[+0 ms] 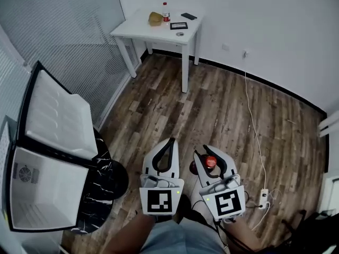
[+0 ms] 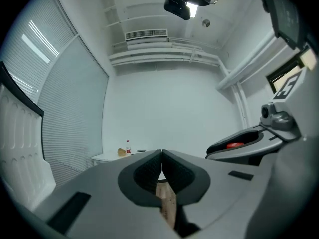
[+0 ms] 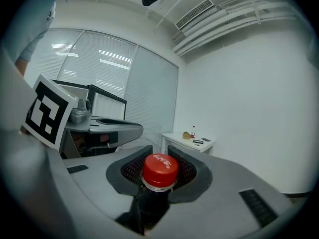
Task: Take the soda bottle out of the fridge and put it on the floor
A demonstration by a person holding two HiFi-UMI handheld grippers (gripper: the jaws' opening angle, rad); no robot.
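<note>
My right gripper (image 1: 213,155) is shut on the neck of a dark soda bottle (image 1: 210,162) with a red cap (image 3: 160,170); the bottle hangs upright between its black pads above the wooden floor (image 1: 228,115). In the right gripper view the pads (image 3: 188,169) press the neck from both sides just under the cap. My left gripper (image 1: 170,145) is beside it on the left, shut with nothing in it; its pads (image 2: 149,172) meet at the tips. The small fridge (image 1: 42,194) stands at the lower left with its door (image 1: 55,115) swung wide open and a white, bare interior.
A white table (image 1: 159,28) stands against the far wall with a small red-capped bottle (image 1: 166,12), a brown lump, a phone and a few small items. A white cable (image 1: 253,120) runs down to a power strip (image 1: 263,199) at the lower right. A black stool (image 1: 108,181) stands by the fridge.
</note>
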